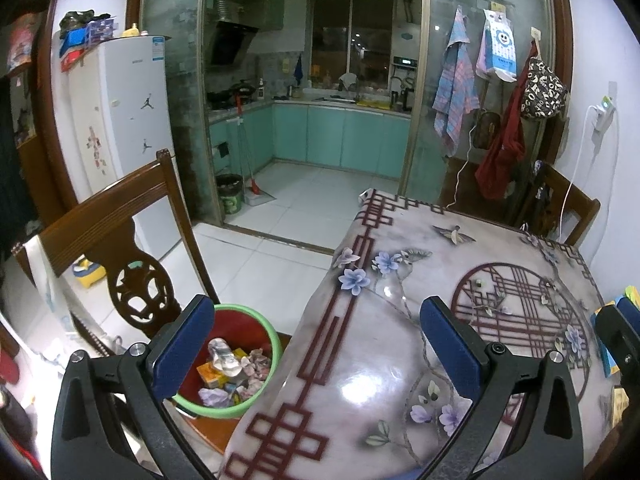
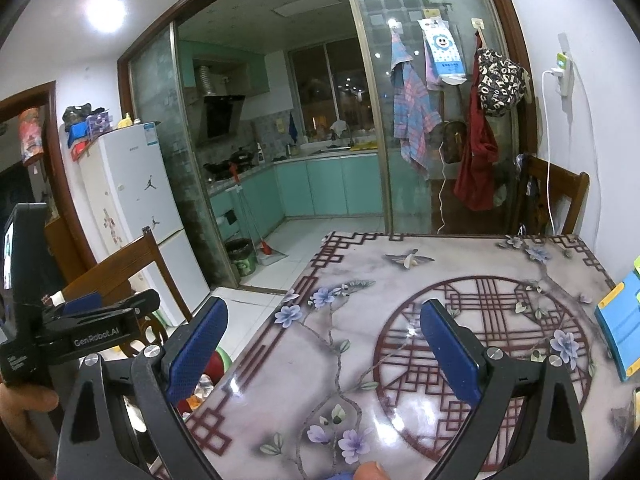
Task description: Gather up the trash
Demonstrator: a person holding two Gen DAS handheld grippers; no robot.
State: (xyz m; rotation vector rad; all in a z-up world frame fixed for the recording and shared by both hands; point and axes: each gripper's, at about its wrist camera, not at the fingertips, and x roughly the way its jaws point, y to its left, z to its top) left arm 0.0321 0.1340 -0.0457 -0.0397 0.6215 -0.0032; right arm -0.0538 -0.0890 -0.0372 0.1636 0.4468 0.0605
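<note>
A red bin with a green rim [image 1: 267, 340] stands on a wooden chair seat left of the table. It holds several crumpled papers and wrappers [image 1: 230, 374]. A bit of the bin [image 2: 218, 362] shows in the right wrist view behind the left finger. My left gripper [image 1: 316, 354] is open and empty, above the table's left edge and the bin. My right gripper [image 2: 322, 354] is open and empty over the table [image 2: 360, 320]. The left gripper's body [image 2: 80, 332] shows at the left of the right wrist view.
The table [image 1: 400, 280] has a glossy flower-patterned cloth. A blue and yellow box [image 2: 620, 320] lies at its right edge. A carved wooden chair back [image 1: 120, 248] stands left of the bin; another chair [image 2: 560, 200] is at the far right. A kitchen doorway lies beyond.
</note>
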